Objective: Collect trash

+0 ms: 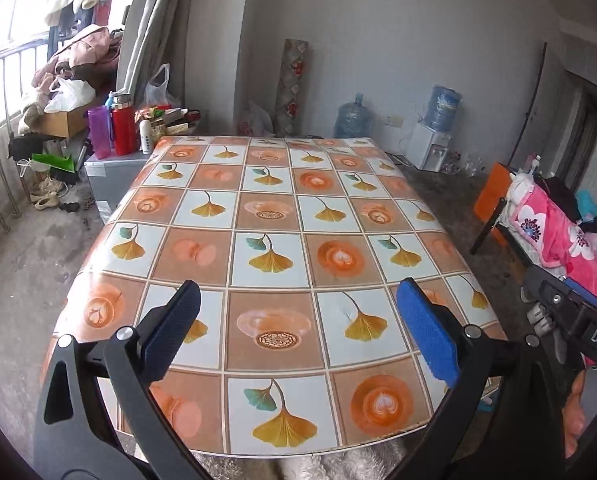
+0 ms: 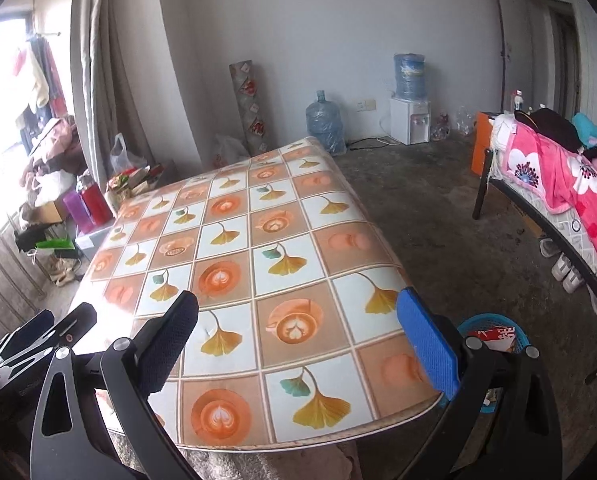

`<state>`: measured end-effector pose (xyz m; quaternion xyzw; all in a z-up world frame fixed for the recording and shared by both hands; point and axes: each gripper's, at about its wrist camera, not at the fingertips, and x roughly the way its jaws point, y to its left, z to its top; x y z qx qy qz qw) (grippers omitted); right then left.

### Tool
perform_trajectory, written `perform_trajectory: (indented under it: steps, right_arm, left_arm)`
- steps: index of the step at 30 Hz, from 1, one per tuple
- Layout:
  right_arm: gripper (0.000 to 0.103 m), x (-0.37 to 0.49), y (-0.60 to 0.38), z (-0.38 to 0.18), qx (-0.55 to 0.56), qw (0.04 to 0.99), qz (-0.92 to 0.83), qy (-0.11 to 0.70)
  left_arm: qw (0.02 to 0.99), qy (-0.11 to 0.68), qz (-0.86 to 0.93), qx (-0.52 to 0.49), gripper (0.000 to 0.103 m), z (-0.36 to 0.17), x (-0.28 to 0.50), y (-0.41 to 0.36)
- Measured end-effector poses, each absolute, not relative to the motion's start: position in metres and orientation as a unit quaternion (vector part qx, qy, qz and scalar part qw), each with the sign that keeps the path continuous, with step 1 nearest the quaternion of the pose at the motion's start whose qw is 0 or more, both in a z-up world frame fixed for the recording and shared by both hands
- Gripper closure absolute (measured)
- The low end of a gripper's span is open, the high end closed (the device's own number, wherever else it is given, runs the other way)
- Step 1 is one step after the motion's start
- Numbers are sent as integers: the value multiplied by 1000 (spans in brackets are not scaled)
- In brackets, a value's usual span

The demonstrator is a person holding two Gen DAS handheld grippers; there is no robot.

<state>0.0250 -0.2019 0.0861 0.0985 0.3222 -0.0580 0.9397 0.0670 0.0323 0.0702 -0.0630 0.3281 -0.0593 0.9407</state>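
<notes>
A table with a tiled cloth of orange cups and yellow ginkgo leaves [image 1: 274, 208] fills both views. My left gripper [image 1: 298, 292] hangs over its near edge, open, with nothing between its fingers. In the right wrist view my right gripper [image 2: 298, 298] is open too and holds nothing, above the table's near right corner [image 2: 378, 288]. A blue plastic basket [image 2: 516, 326] stands on the floor just right of that corner, with a red and white wrapper [image 2: 496, 338] inside. The right gripper's body [image 1: 570, 320] shows at the right edge of the left wrist view.
A bed with a pink flowered blanket [image 2: 554, 176] runs along the right. Bottles and packets [image 1: 118, 128] crowd a low box at the table's far left. A water dispenser [image 2: 410, 116] and a spare jug [image 2: 324, 120] stand by the back wall. Shoes [image 2: 562, 268] lie under the bed.
</notes>
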Motion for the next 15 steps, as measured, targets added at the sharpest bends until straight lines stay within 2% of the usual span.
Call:
perform_trajectory:
  steps: [15]
  right_arm:
    - [6, 28, -185, 95, 56, 950, -50, 302]
  left_arm:
    - [938, 343, -19, -47, 9, 63, 63, 35]
